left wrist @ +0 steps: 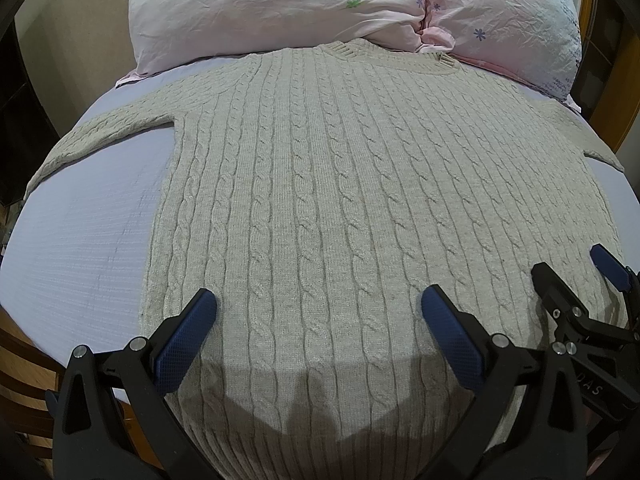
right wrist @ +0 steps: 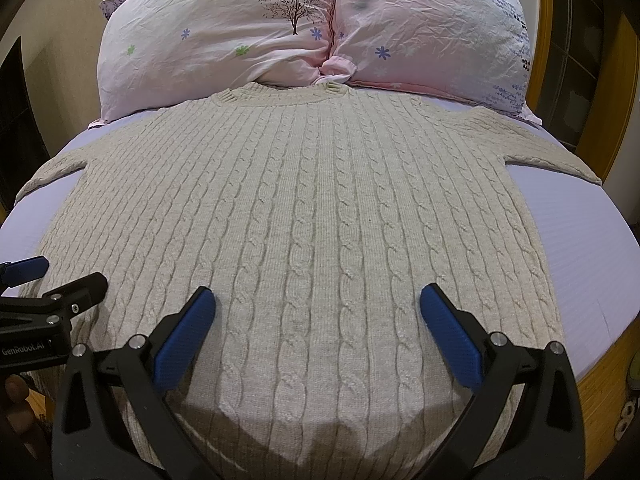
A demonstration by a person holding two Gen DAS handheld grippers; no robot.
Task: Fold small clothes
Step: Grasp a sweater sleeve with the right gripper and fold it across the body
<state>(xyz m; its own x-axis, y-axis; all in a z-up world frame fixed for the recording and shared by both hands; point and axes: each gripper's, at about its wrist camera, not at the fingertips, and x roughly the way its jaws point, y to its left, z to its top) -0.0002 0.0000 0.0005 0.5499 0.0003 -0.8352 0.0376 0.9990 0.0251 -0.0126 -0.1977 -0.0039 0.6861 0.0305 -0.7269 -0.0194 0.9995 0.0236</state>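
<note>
sweater: beige cable-knit sweater (left wrist: 320, 184) lies flat, front up, on the bed (left wrist: 80, 232); collar (left wrist: 348, 50) touches the pillows (left wrist: 280, 4), both sleeves out to the sides
left claw: left claw (left wrist: 319, 312) spread wide, holds nothing, hovers over the lower body of the knit, left of centre
right claw: right claw (right wrist: 318, 308) spread wide too, empty, over the lower body, right of centre; the two claws sit side by side
step: looks like the start, no fold made yet; likely the first grab of a side edge or sleeve
how to do well: pinch the knit at an edge, not mid-panel; thick cable fabric is heavy and stretchy, so take both layers and lift low; fold the left sleeve (left wrist: 100, 132) and right sleeve (right wrist: 532, 144) inward before halving the body; keep side edges parallel
risk: catching the bed sheet along with the knit
hidden: hem is under the claws and in shadow, cannot tell if straight; both cuffs cut off at the frame edges; back layer unseen; contact with fabric unclear
</note>
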